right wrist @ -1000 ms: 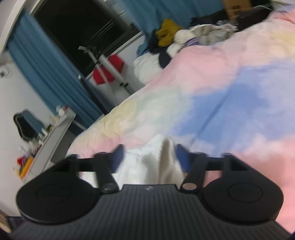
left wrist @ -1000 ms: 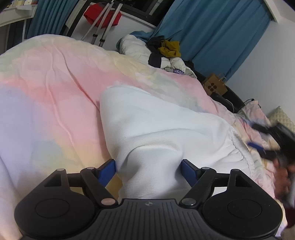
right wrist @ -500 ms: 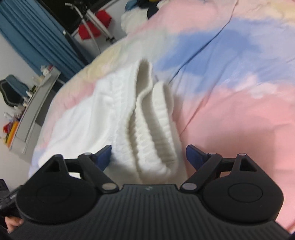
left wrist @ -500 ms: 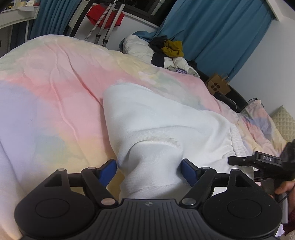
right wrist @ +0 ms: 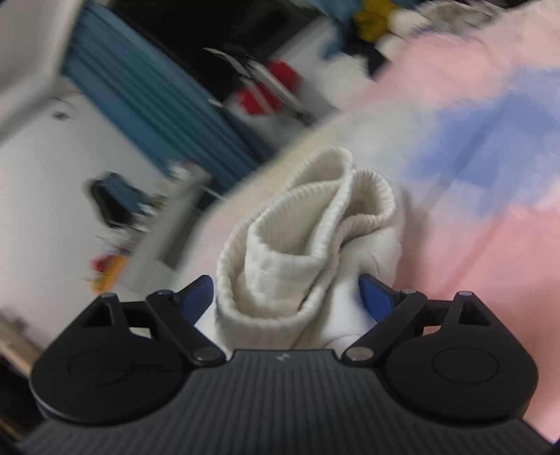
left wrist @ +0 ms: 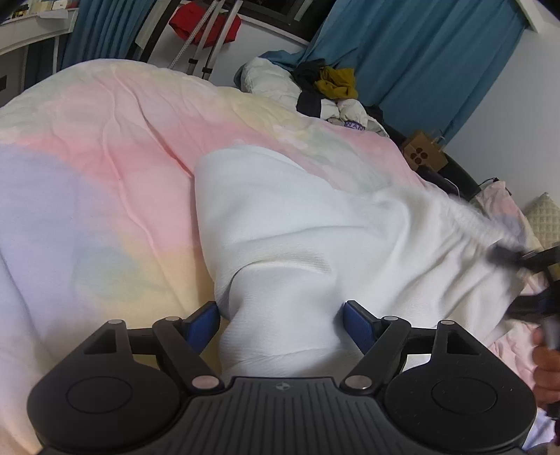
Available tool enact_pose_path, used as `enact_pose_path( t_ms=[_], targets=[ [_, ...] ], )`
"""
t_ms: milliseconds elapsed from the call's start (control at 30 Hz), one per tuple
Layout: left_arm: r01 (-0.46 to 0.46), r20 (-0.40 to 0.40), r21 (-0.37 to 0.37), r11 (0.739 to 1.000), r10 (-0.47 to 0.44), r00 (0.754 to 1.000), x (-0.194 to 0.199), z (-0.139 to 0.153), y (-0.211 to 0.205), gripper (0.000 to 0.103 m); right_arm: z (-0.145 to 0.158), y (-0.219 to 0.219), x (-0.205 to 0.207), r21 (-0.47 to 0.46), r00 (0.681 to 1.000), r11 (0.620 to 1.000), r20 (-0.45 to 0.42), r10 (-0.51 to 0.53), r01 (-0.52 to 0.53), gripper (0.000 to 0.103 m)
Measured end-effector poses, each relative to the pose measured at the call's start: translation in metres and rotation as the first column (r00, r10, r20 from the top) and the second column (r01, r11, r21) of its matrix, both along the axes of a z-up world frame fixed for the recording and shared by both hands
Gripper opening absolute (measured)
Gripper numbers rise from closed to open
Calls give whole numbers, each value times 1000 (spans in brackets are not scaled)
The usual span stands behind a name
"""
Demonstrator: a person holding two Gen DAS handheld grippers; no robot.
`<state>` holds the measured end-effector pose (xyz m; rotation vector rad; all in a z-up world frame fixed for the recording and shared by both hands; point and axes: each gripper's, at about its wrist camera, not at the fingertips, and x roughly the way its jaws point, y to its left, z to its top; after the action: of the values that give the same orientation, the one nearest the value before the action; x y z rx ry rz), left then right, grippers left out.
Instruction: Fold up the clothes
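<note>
A white knit garment (left wrist: pixel 297 217) lies spread on the pastel bed cover (left wrist: pixel 105 147). My left gripper (left wrist: pixel 281 320) is shut on a bunched end of it, and the cloth rises taut from the bed into the blue pads. In the right wrist view my right gripper (right wrist: pixel 285 294) is shut on the garment's ribbed cream hem (right wrist: pixel 315 224), which is folded double and lifted off the cover (right wrist: pixel 490 245). At the right edge of the left wrist view the right gripper (left wrist: pixel 525 259) is blurred, pulling the far side of the cloth, with a hand (left wrist: pixel 546 367) below it.
A heap of clothes (left wrist: pixel 332 91) sits at the bed's far end before blue curtains (left wrist: pixel 420 52). A red cloth hangs on a rack (left wrist: pixel 206 24). A cardboard box (left wrist: pixel 423 155) and a pillow (left wrist: pixel 542 217) lie at the right. A desk (right wrist: pixel 164 224) stands beyond the bed.
The right gripper dropped onto the ribbed hem, closed on it and now lifts it, fast enough to blur. The left gripper kept its hold and hardly moved.
</note>
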<state>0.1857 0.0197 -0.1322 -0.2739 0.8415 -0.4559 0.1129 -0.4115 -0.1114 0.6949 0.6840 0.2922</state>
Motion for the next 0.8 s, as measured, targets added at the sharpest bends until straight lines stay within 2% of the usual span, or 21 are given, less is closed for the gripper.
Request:
enact_pose_path(
  t_ms=[67, 133, 200, 233, 267, 300, 400, 467, 567, 667, 800],
  targets=[
    [16, 4, 13, 1000, -16, 1000, -1, -1, -2, 79, -20, -1, 11, -43, 992, 998, -117, -44, 39, 92],
    [22, 9, 23, 1000, -22, 1000, -1, -1, -4, 79, -39, 0, 19, -59, 979, 997, -194, -66, 56, 92],
    [21, -2, 7, 1000, -21, 1000, 0, -3, -1, 79, -48, 1, 24, -70, 972, 995, -217, -88, 74, 92],
    [19, -12, -7, 1000, -19, 1000, 1, -4, 1, 79, -46, 2, 25, -74, 973, 994, -209, -97, 83, 92],
    [17, -22, -20, 1000, -18, 1000, 2, -5, 4, 77, -42, 6, 24, -91, 976, 992, -190, -102, 86, 86],
    [16, -28, -42, 999, -17, 999, 3, -6, 6, 72, -37, 11, 21, -129, 981, 988, -161, -105, 85, 74],
    [25, -16, -58, 998, -26, 1000, 2, -6, 6, 55, -16, 24, 7, -201, 990, 974, -69, -119, 103, 51],
    [22, 4, -56, 998, -22, 1000, 0, -2, 5, 47, -2, 31, -2, -235, 992, 964, -8, -126, 121, 46],
    [10, 54, -75, 997, -6, 999, -11, 10, 6, 39, 13, 32, -5, -232, 990, 963, 58, -127, 137, 43],
    [-4, 88, -103, 995, 13, 996, -22, 27, 5, 35, 27, 23, -7, -173, 984, 973, 115, -135, 153, 41],
    [26, 176, -88, 996, -10, 984, -34, 69, -16, 32, 44, 7, -12, -77, 970, 982, 186, -154, 171, 39]
  ],
)
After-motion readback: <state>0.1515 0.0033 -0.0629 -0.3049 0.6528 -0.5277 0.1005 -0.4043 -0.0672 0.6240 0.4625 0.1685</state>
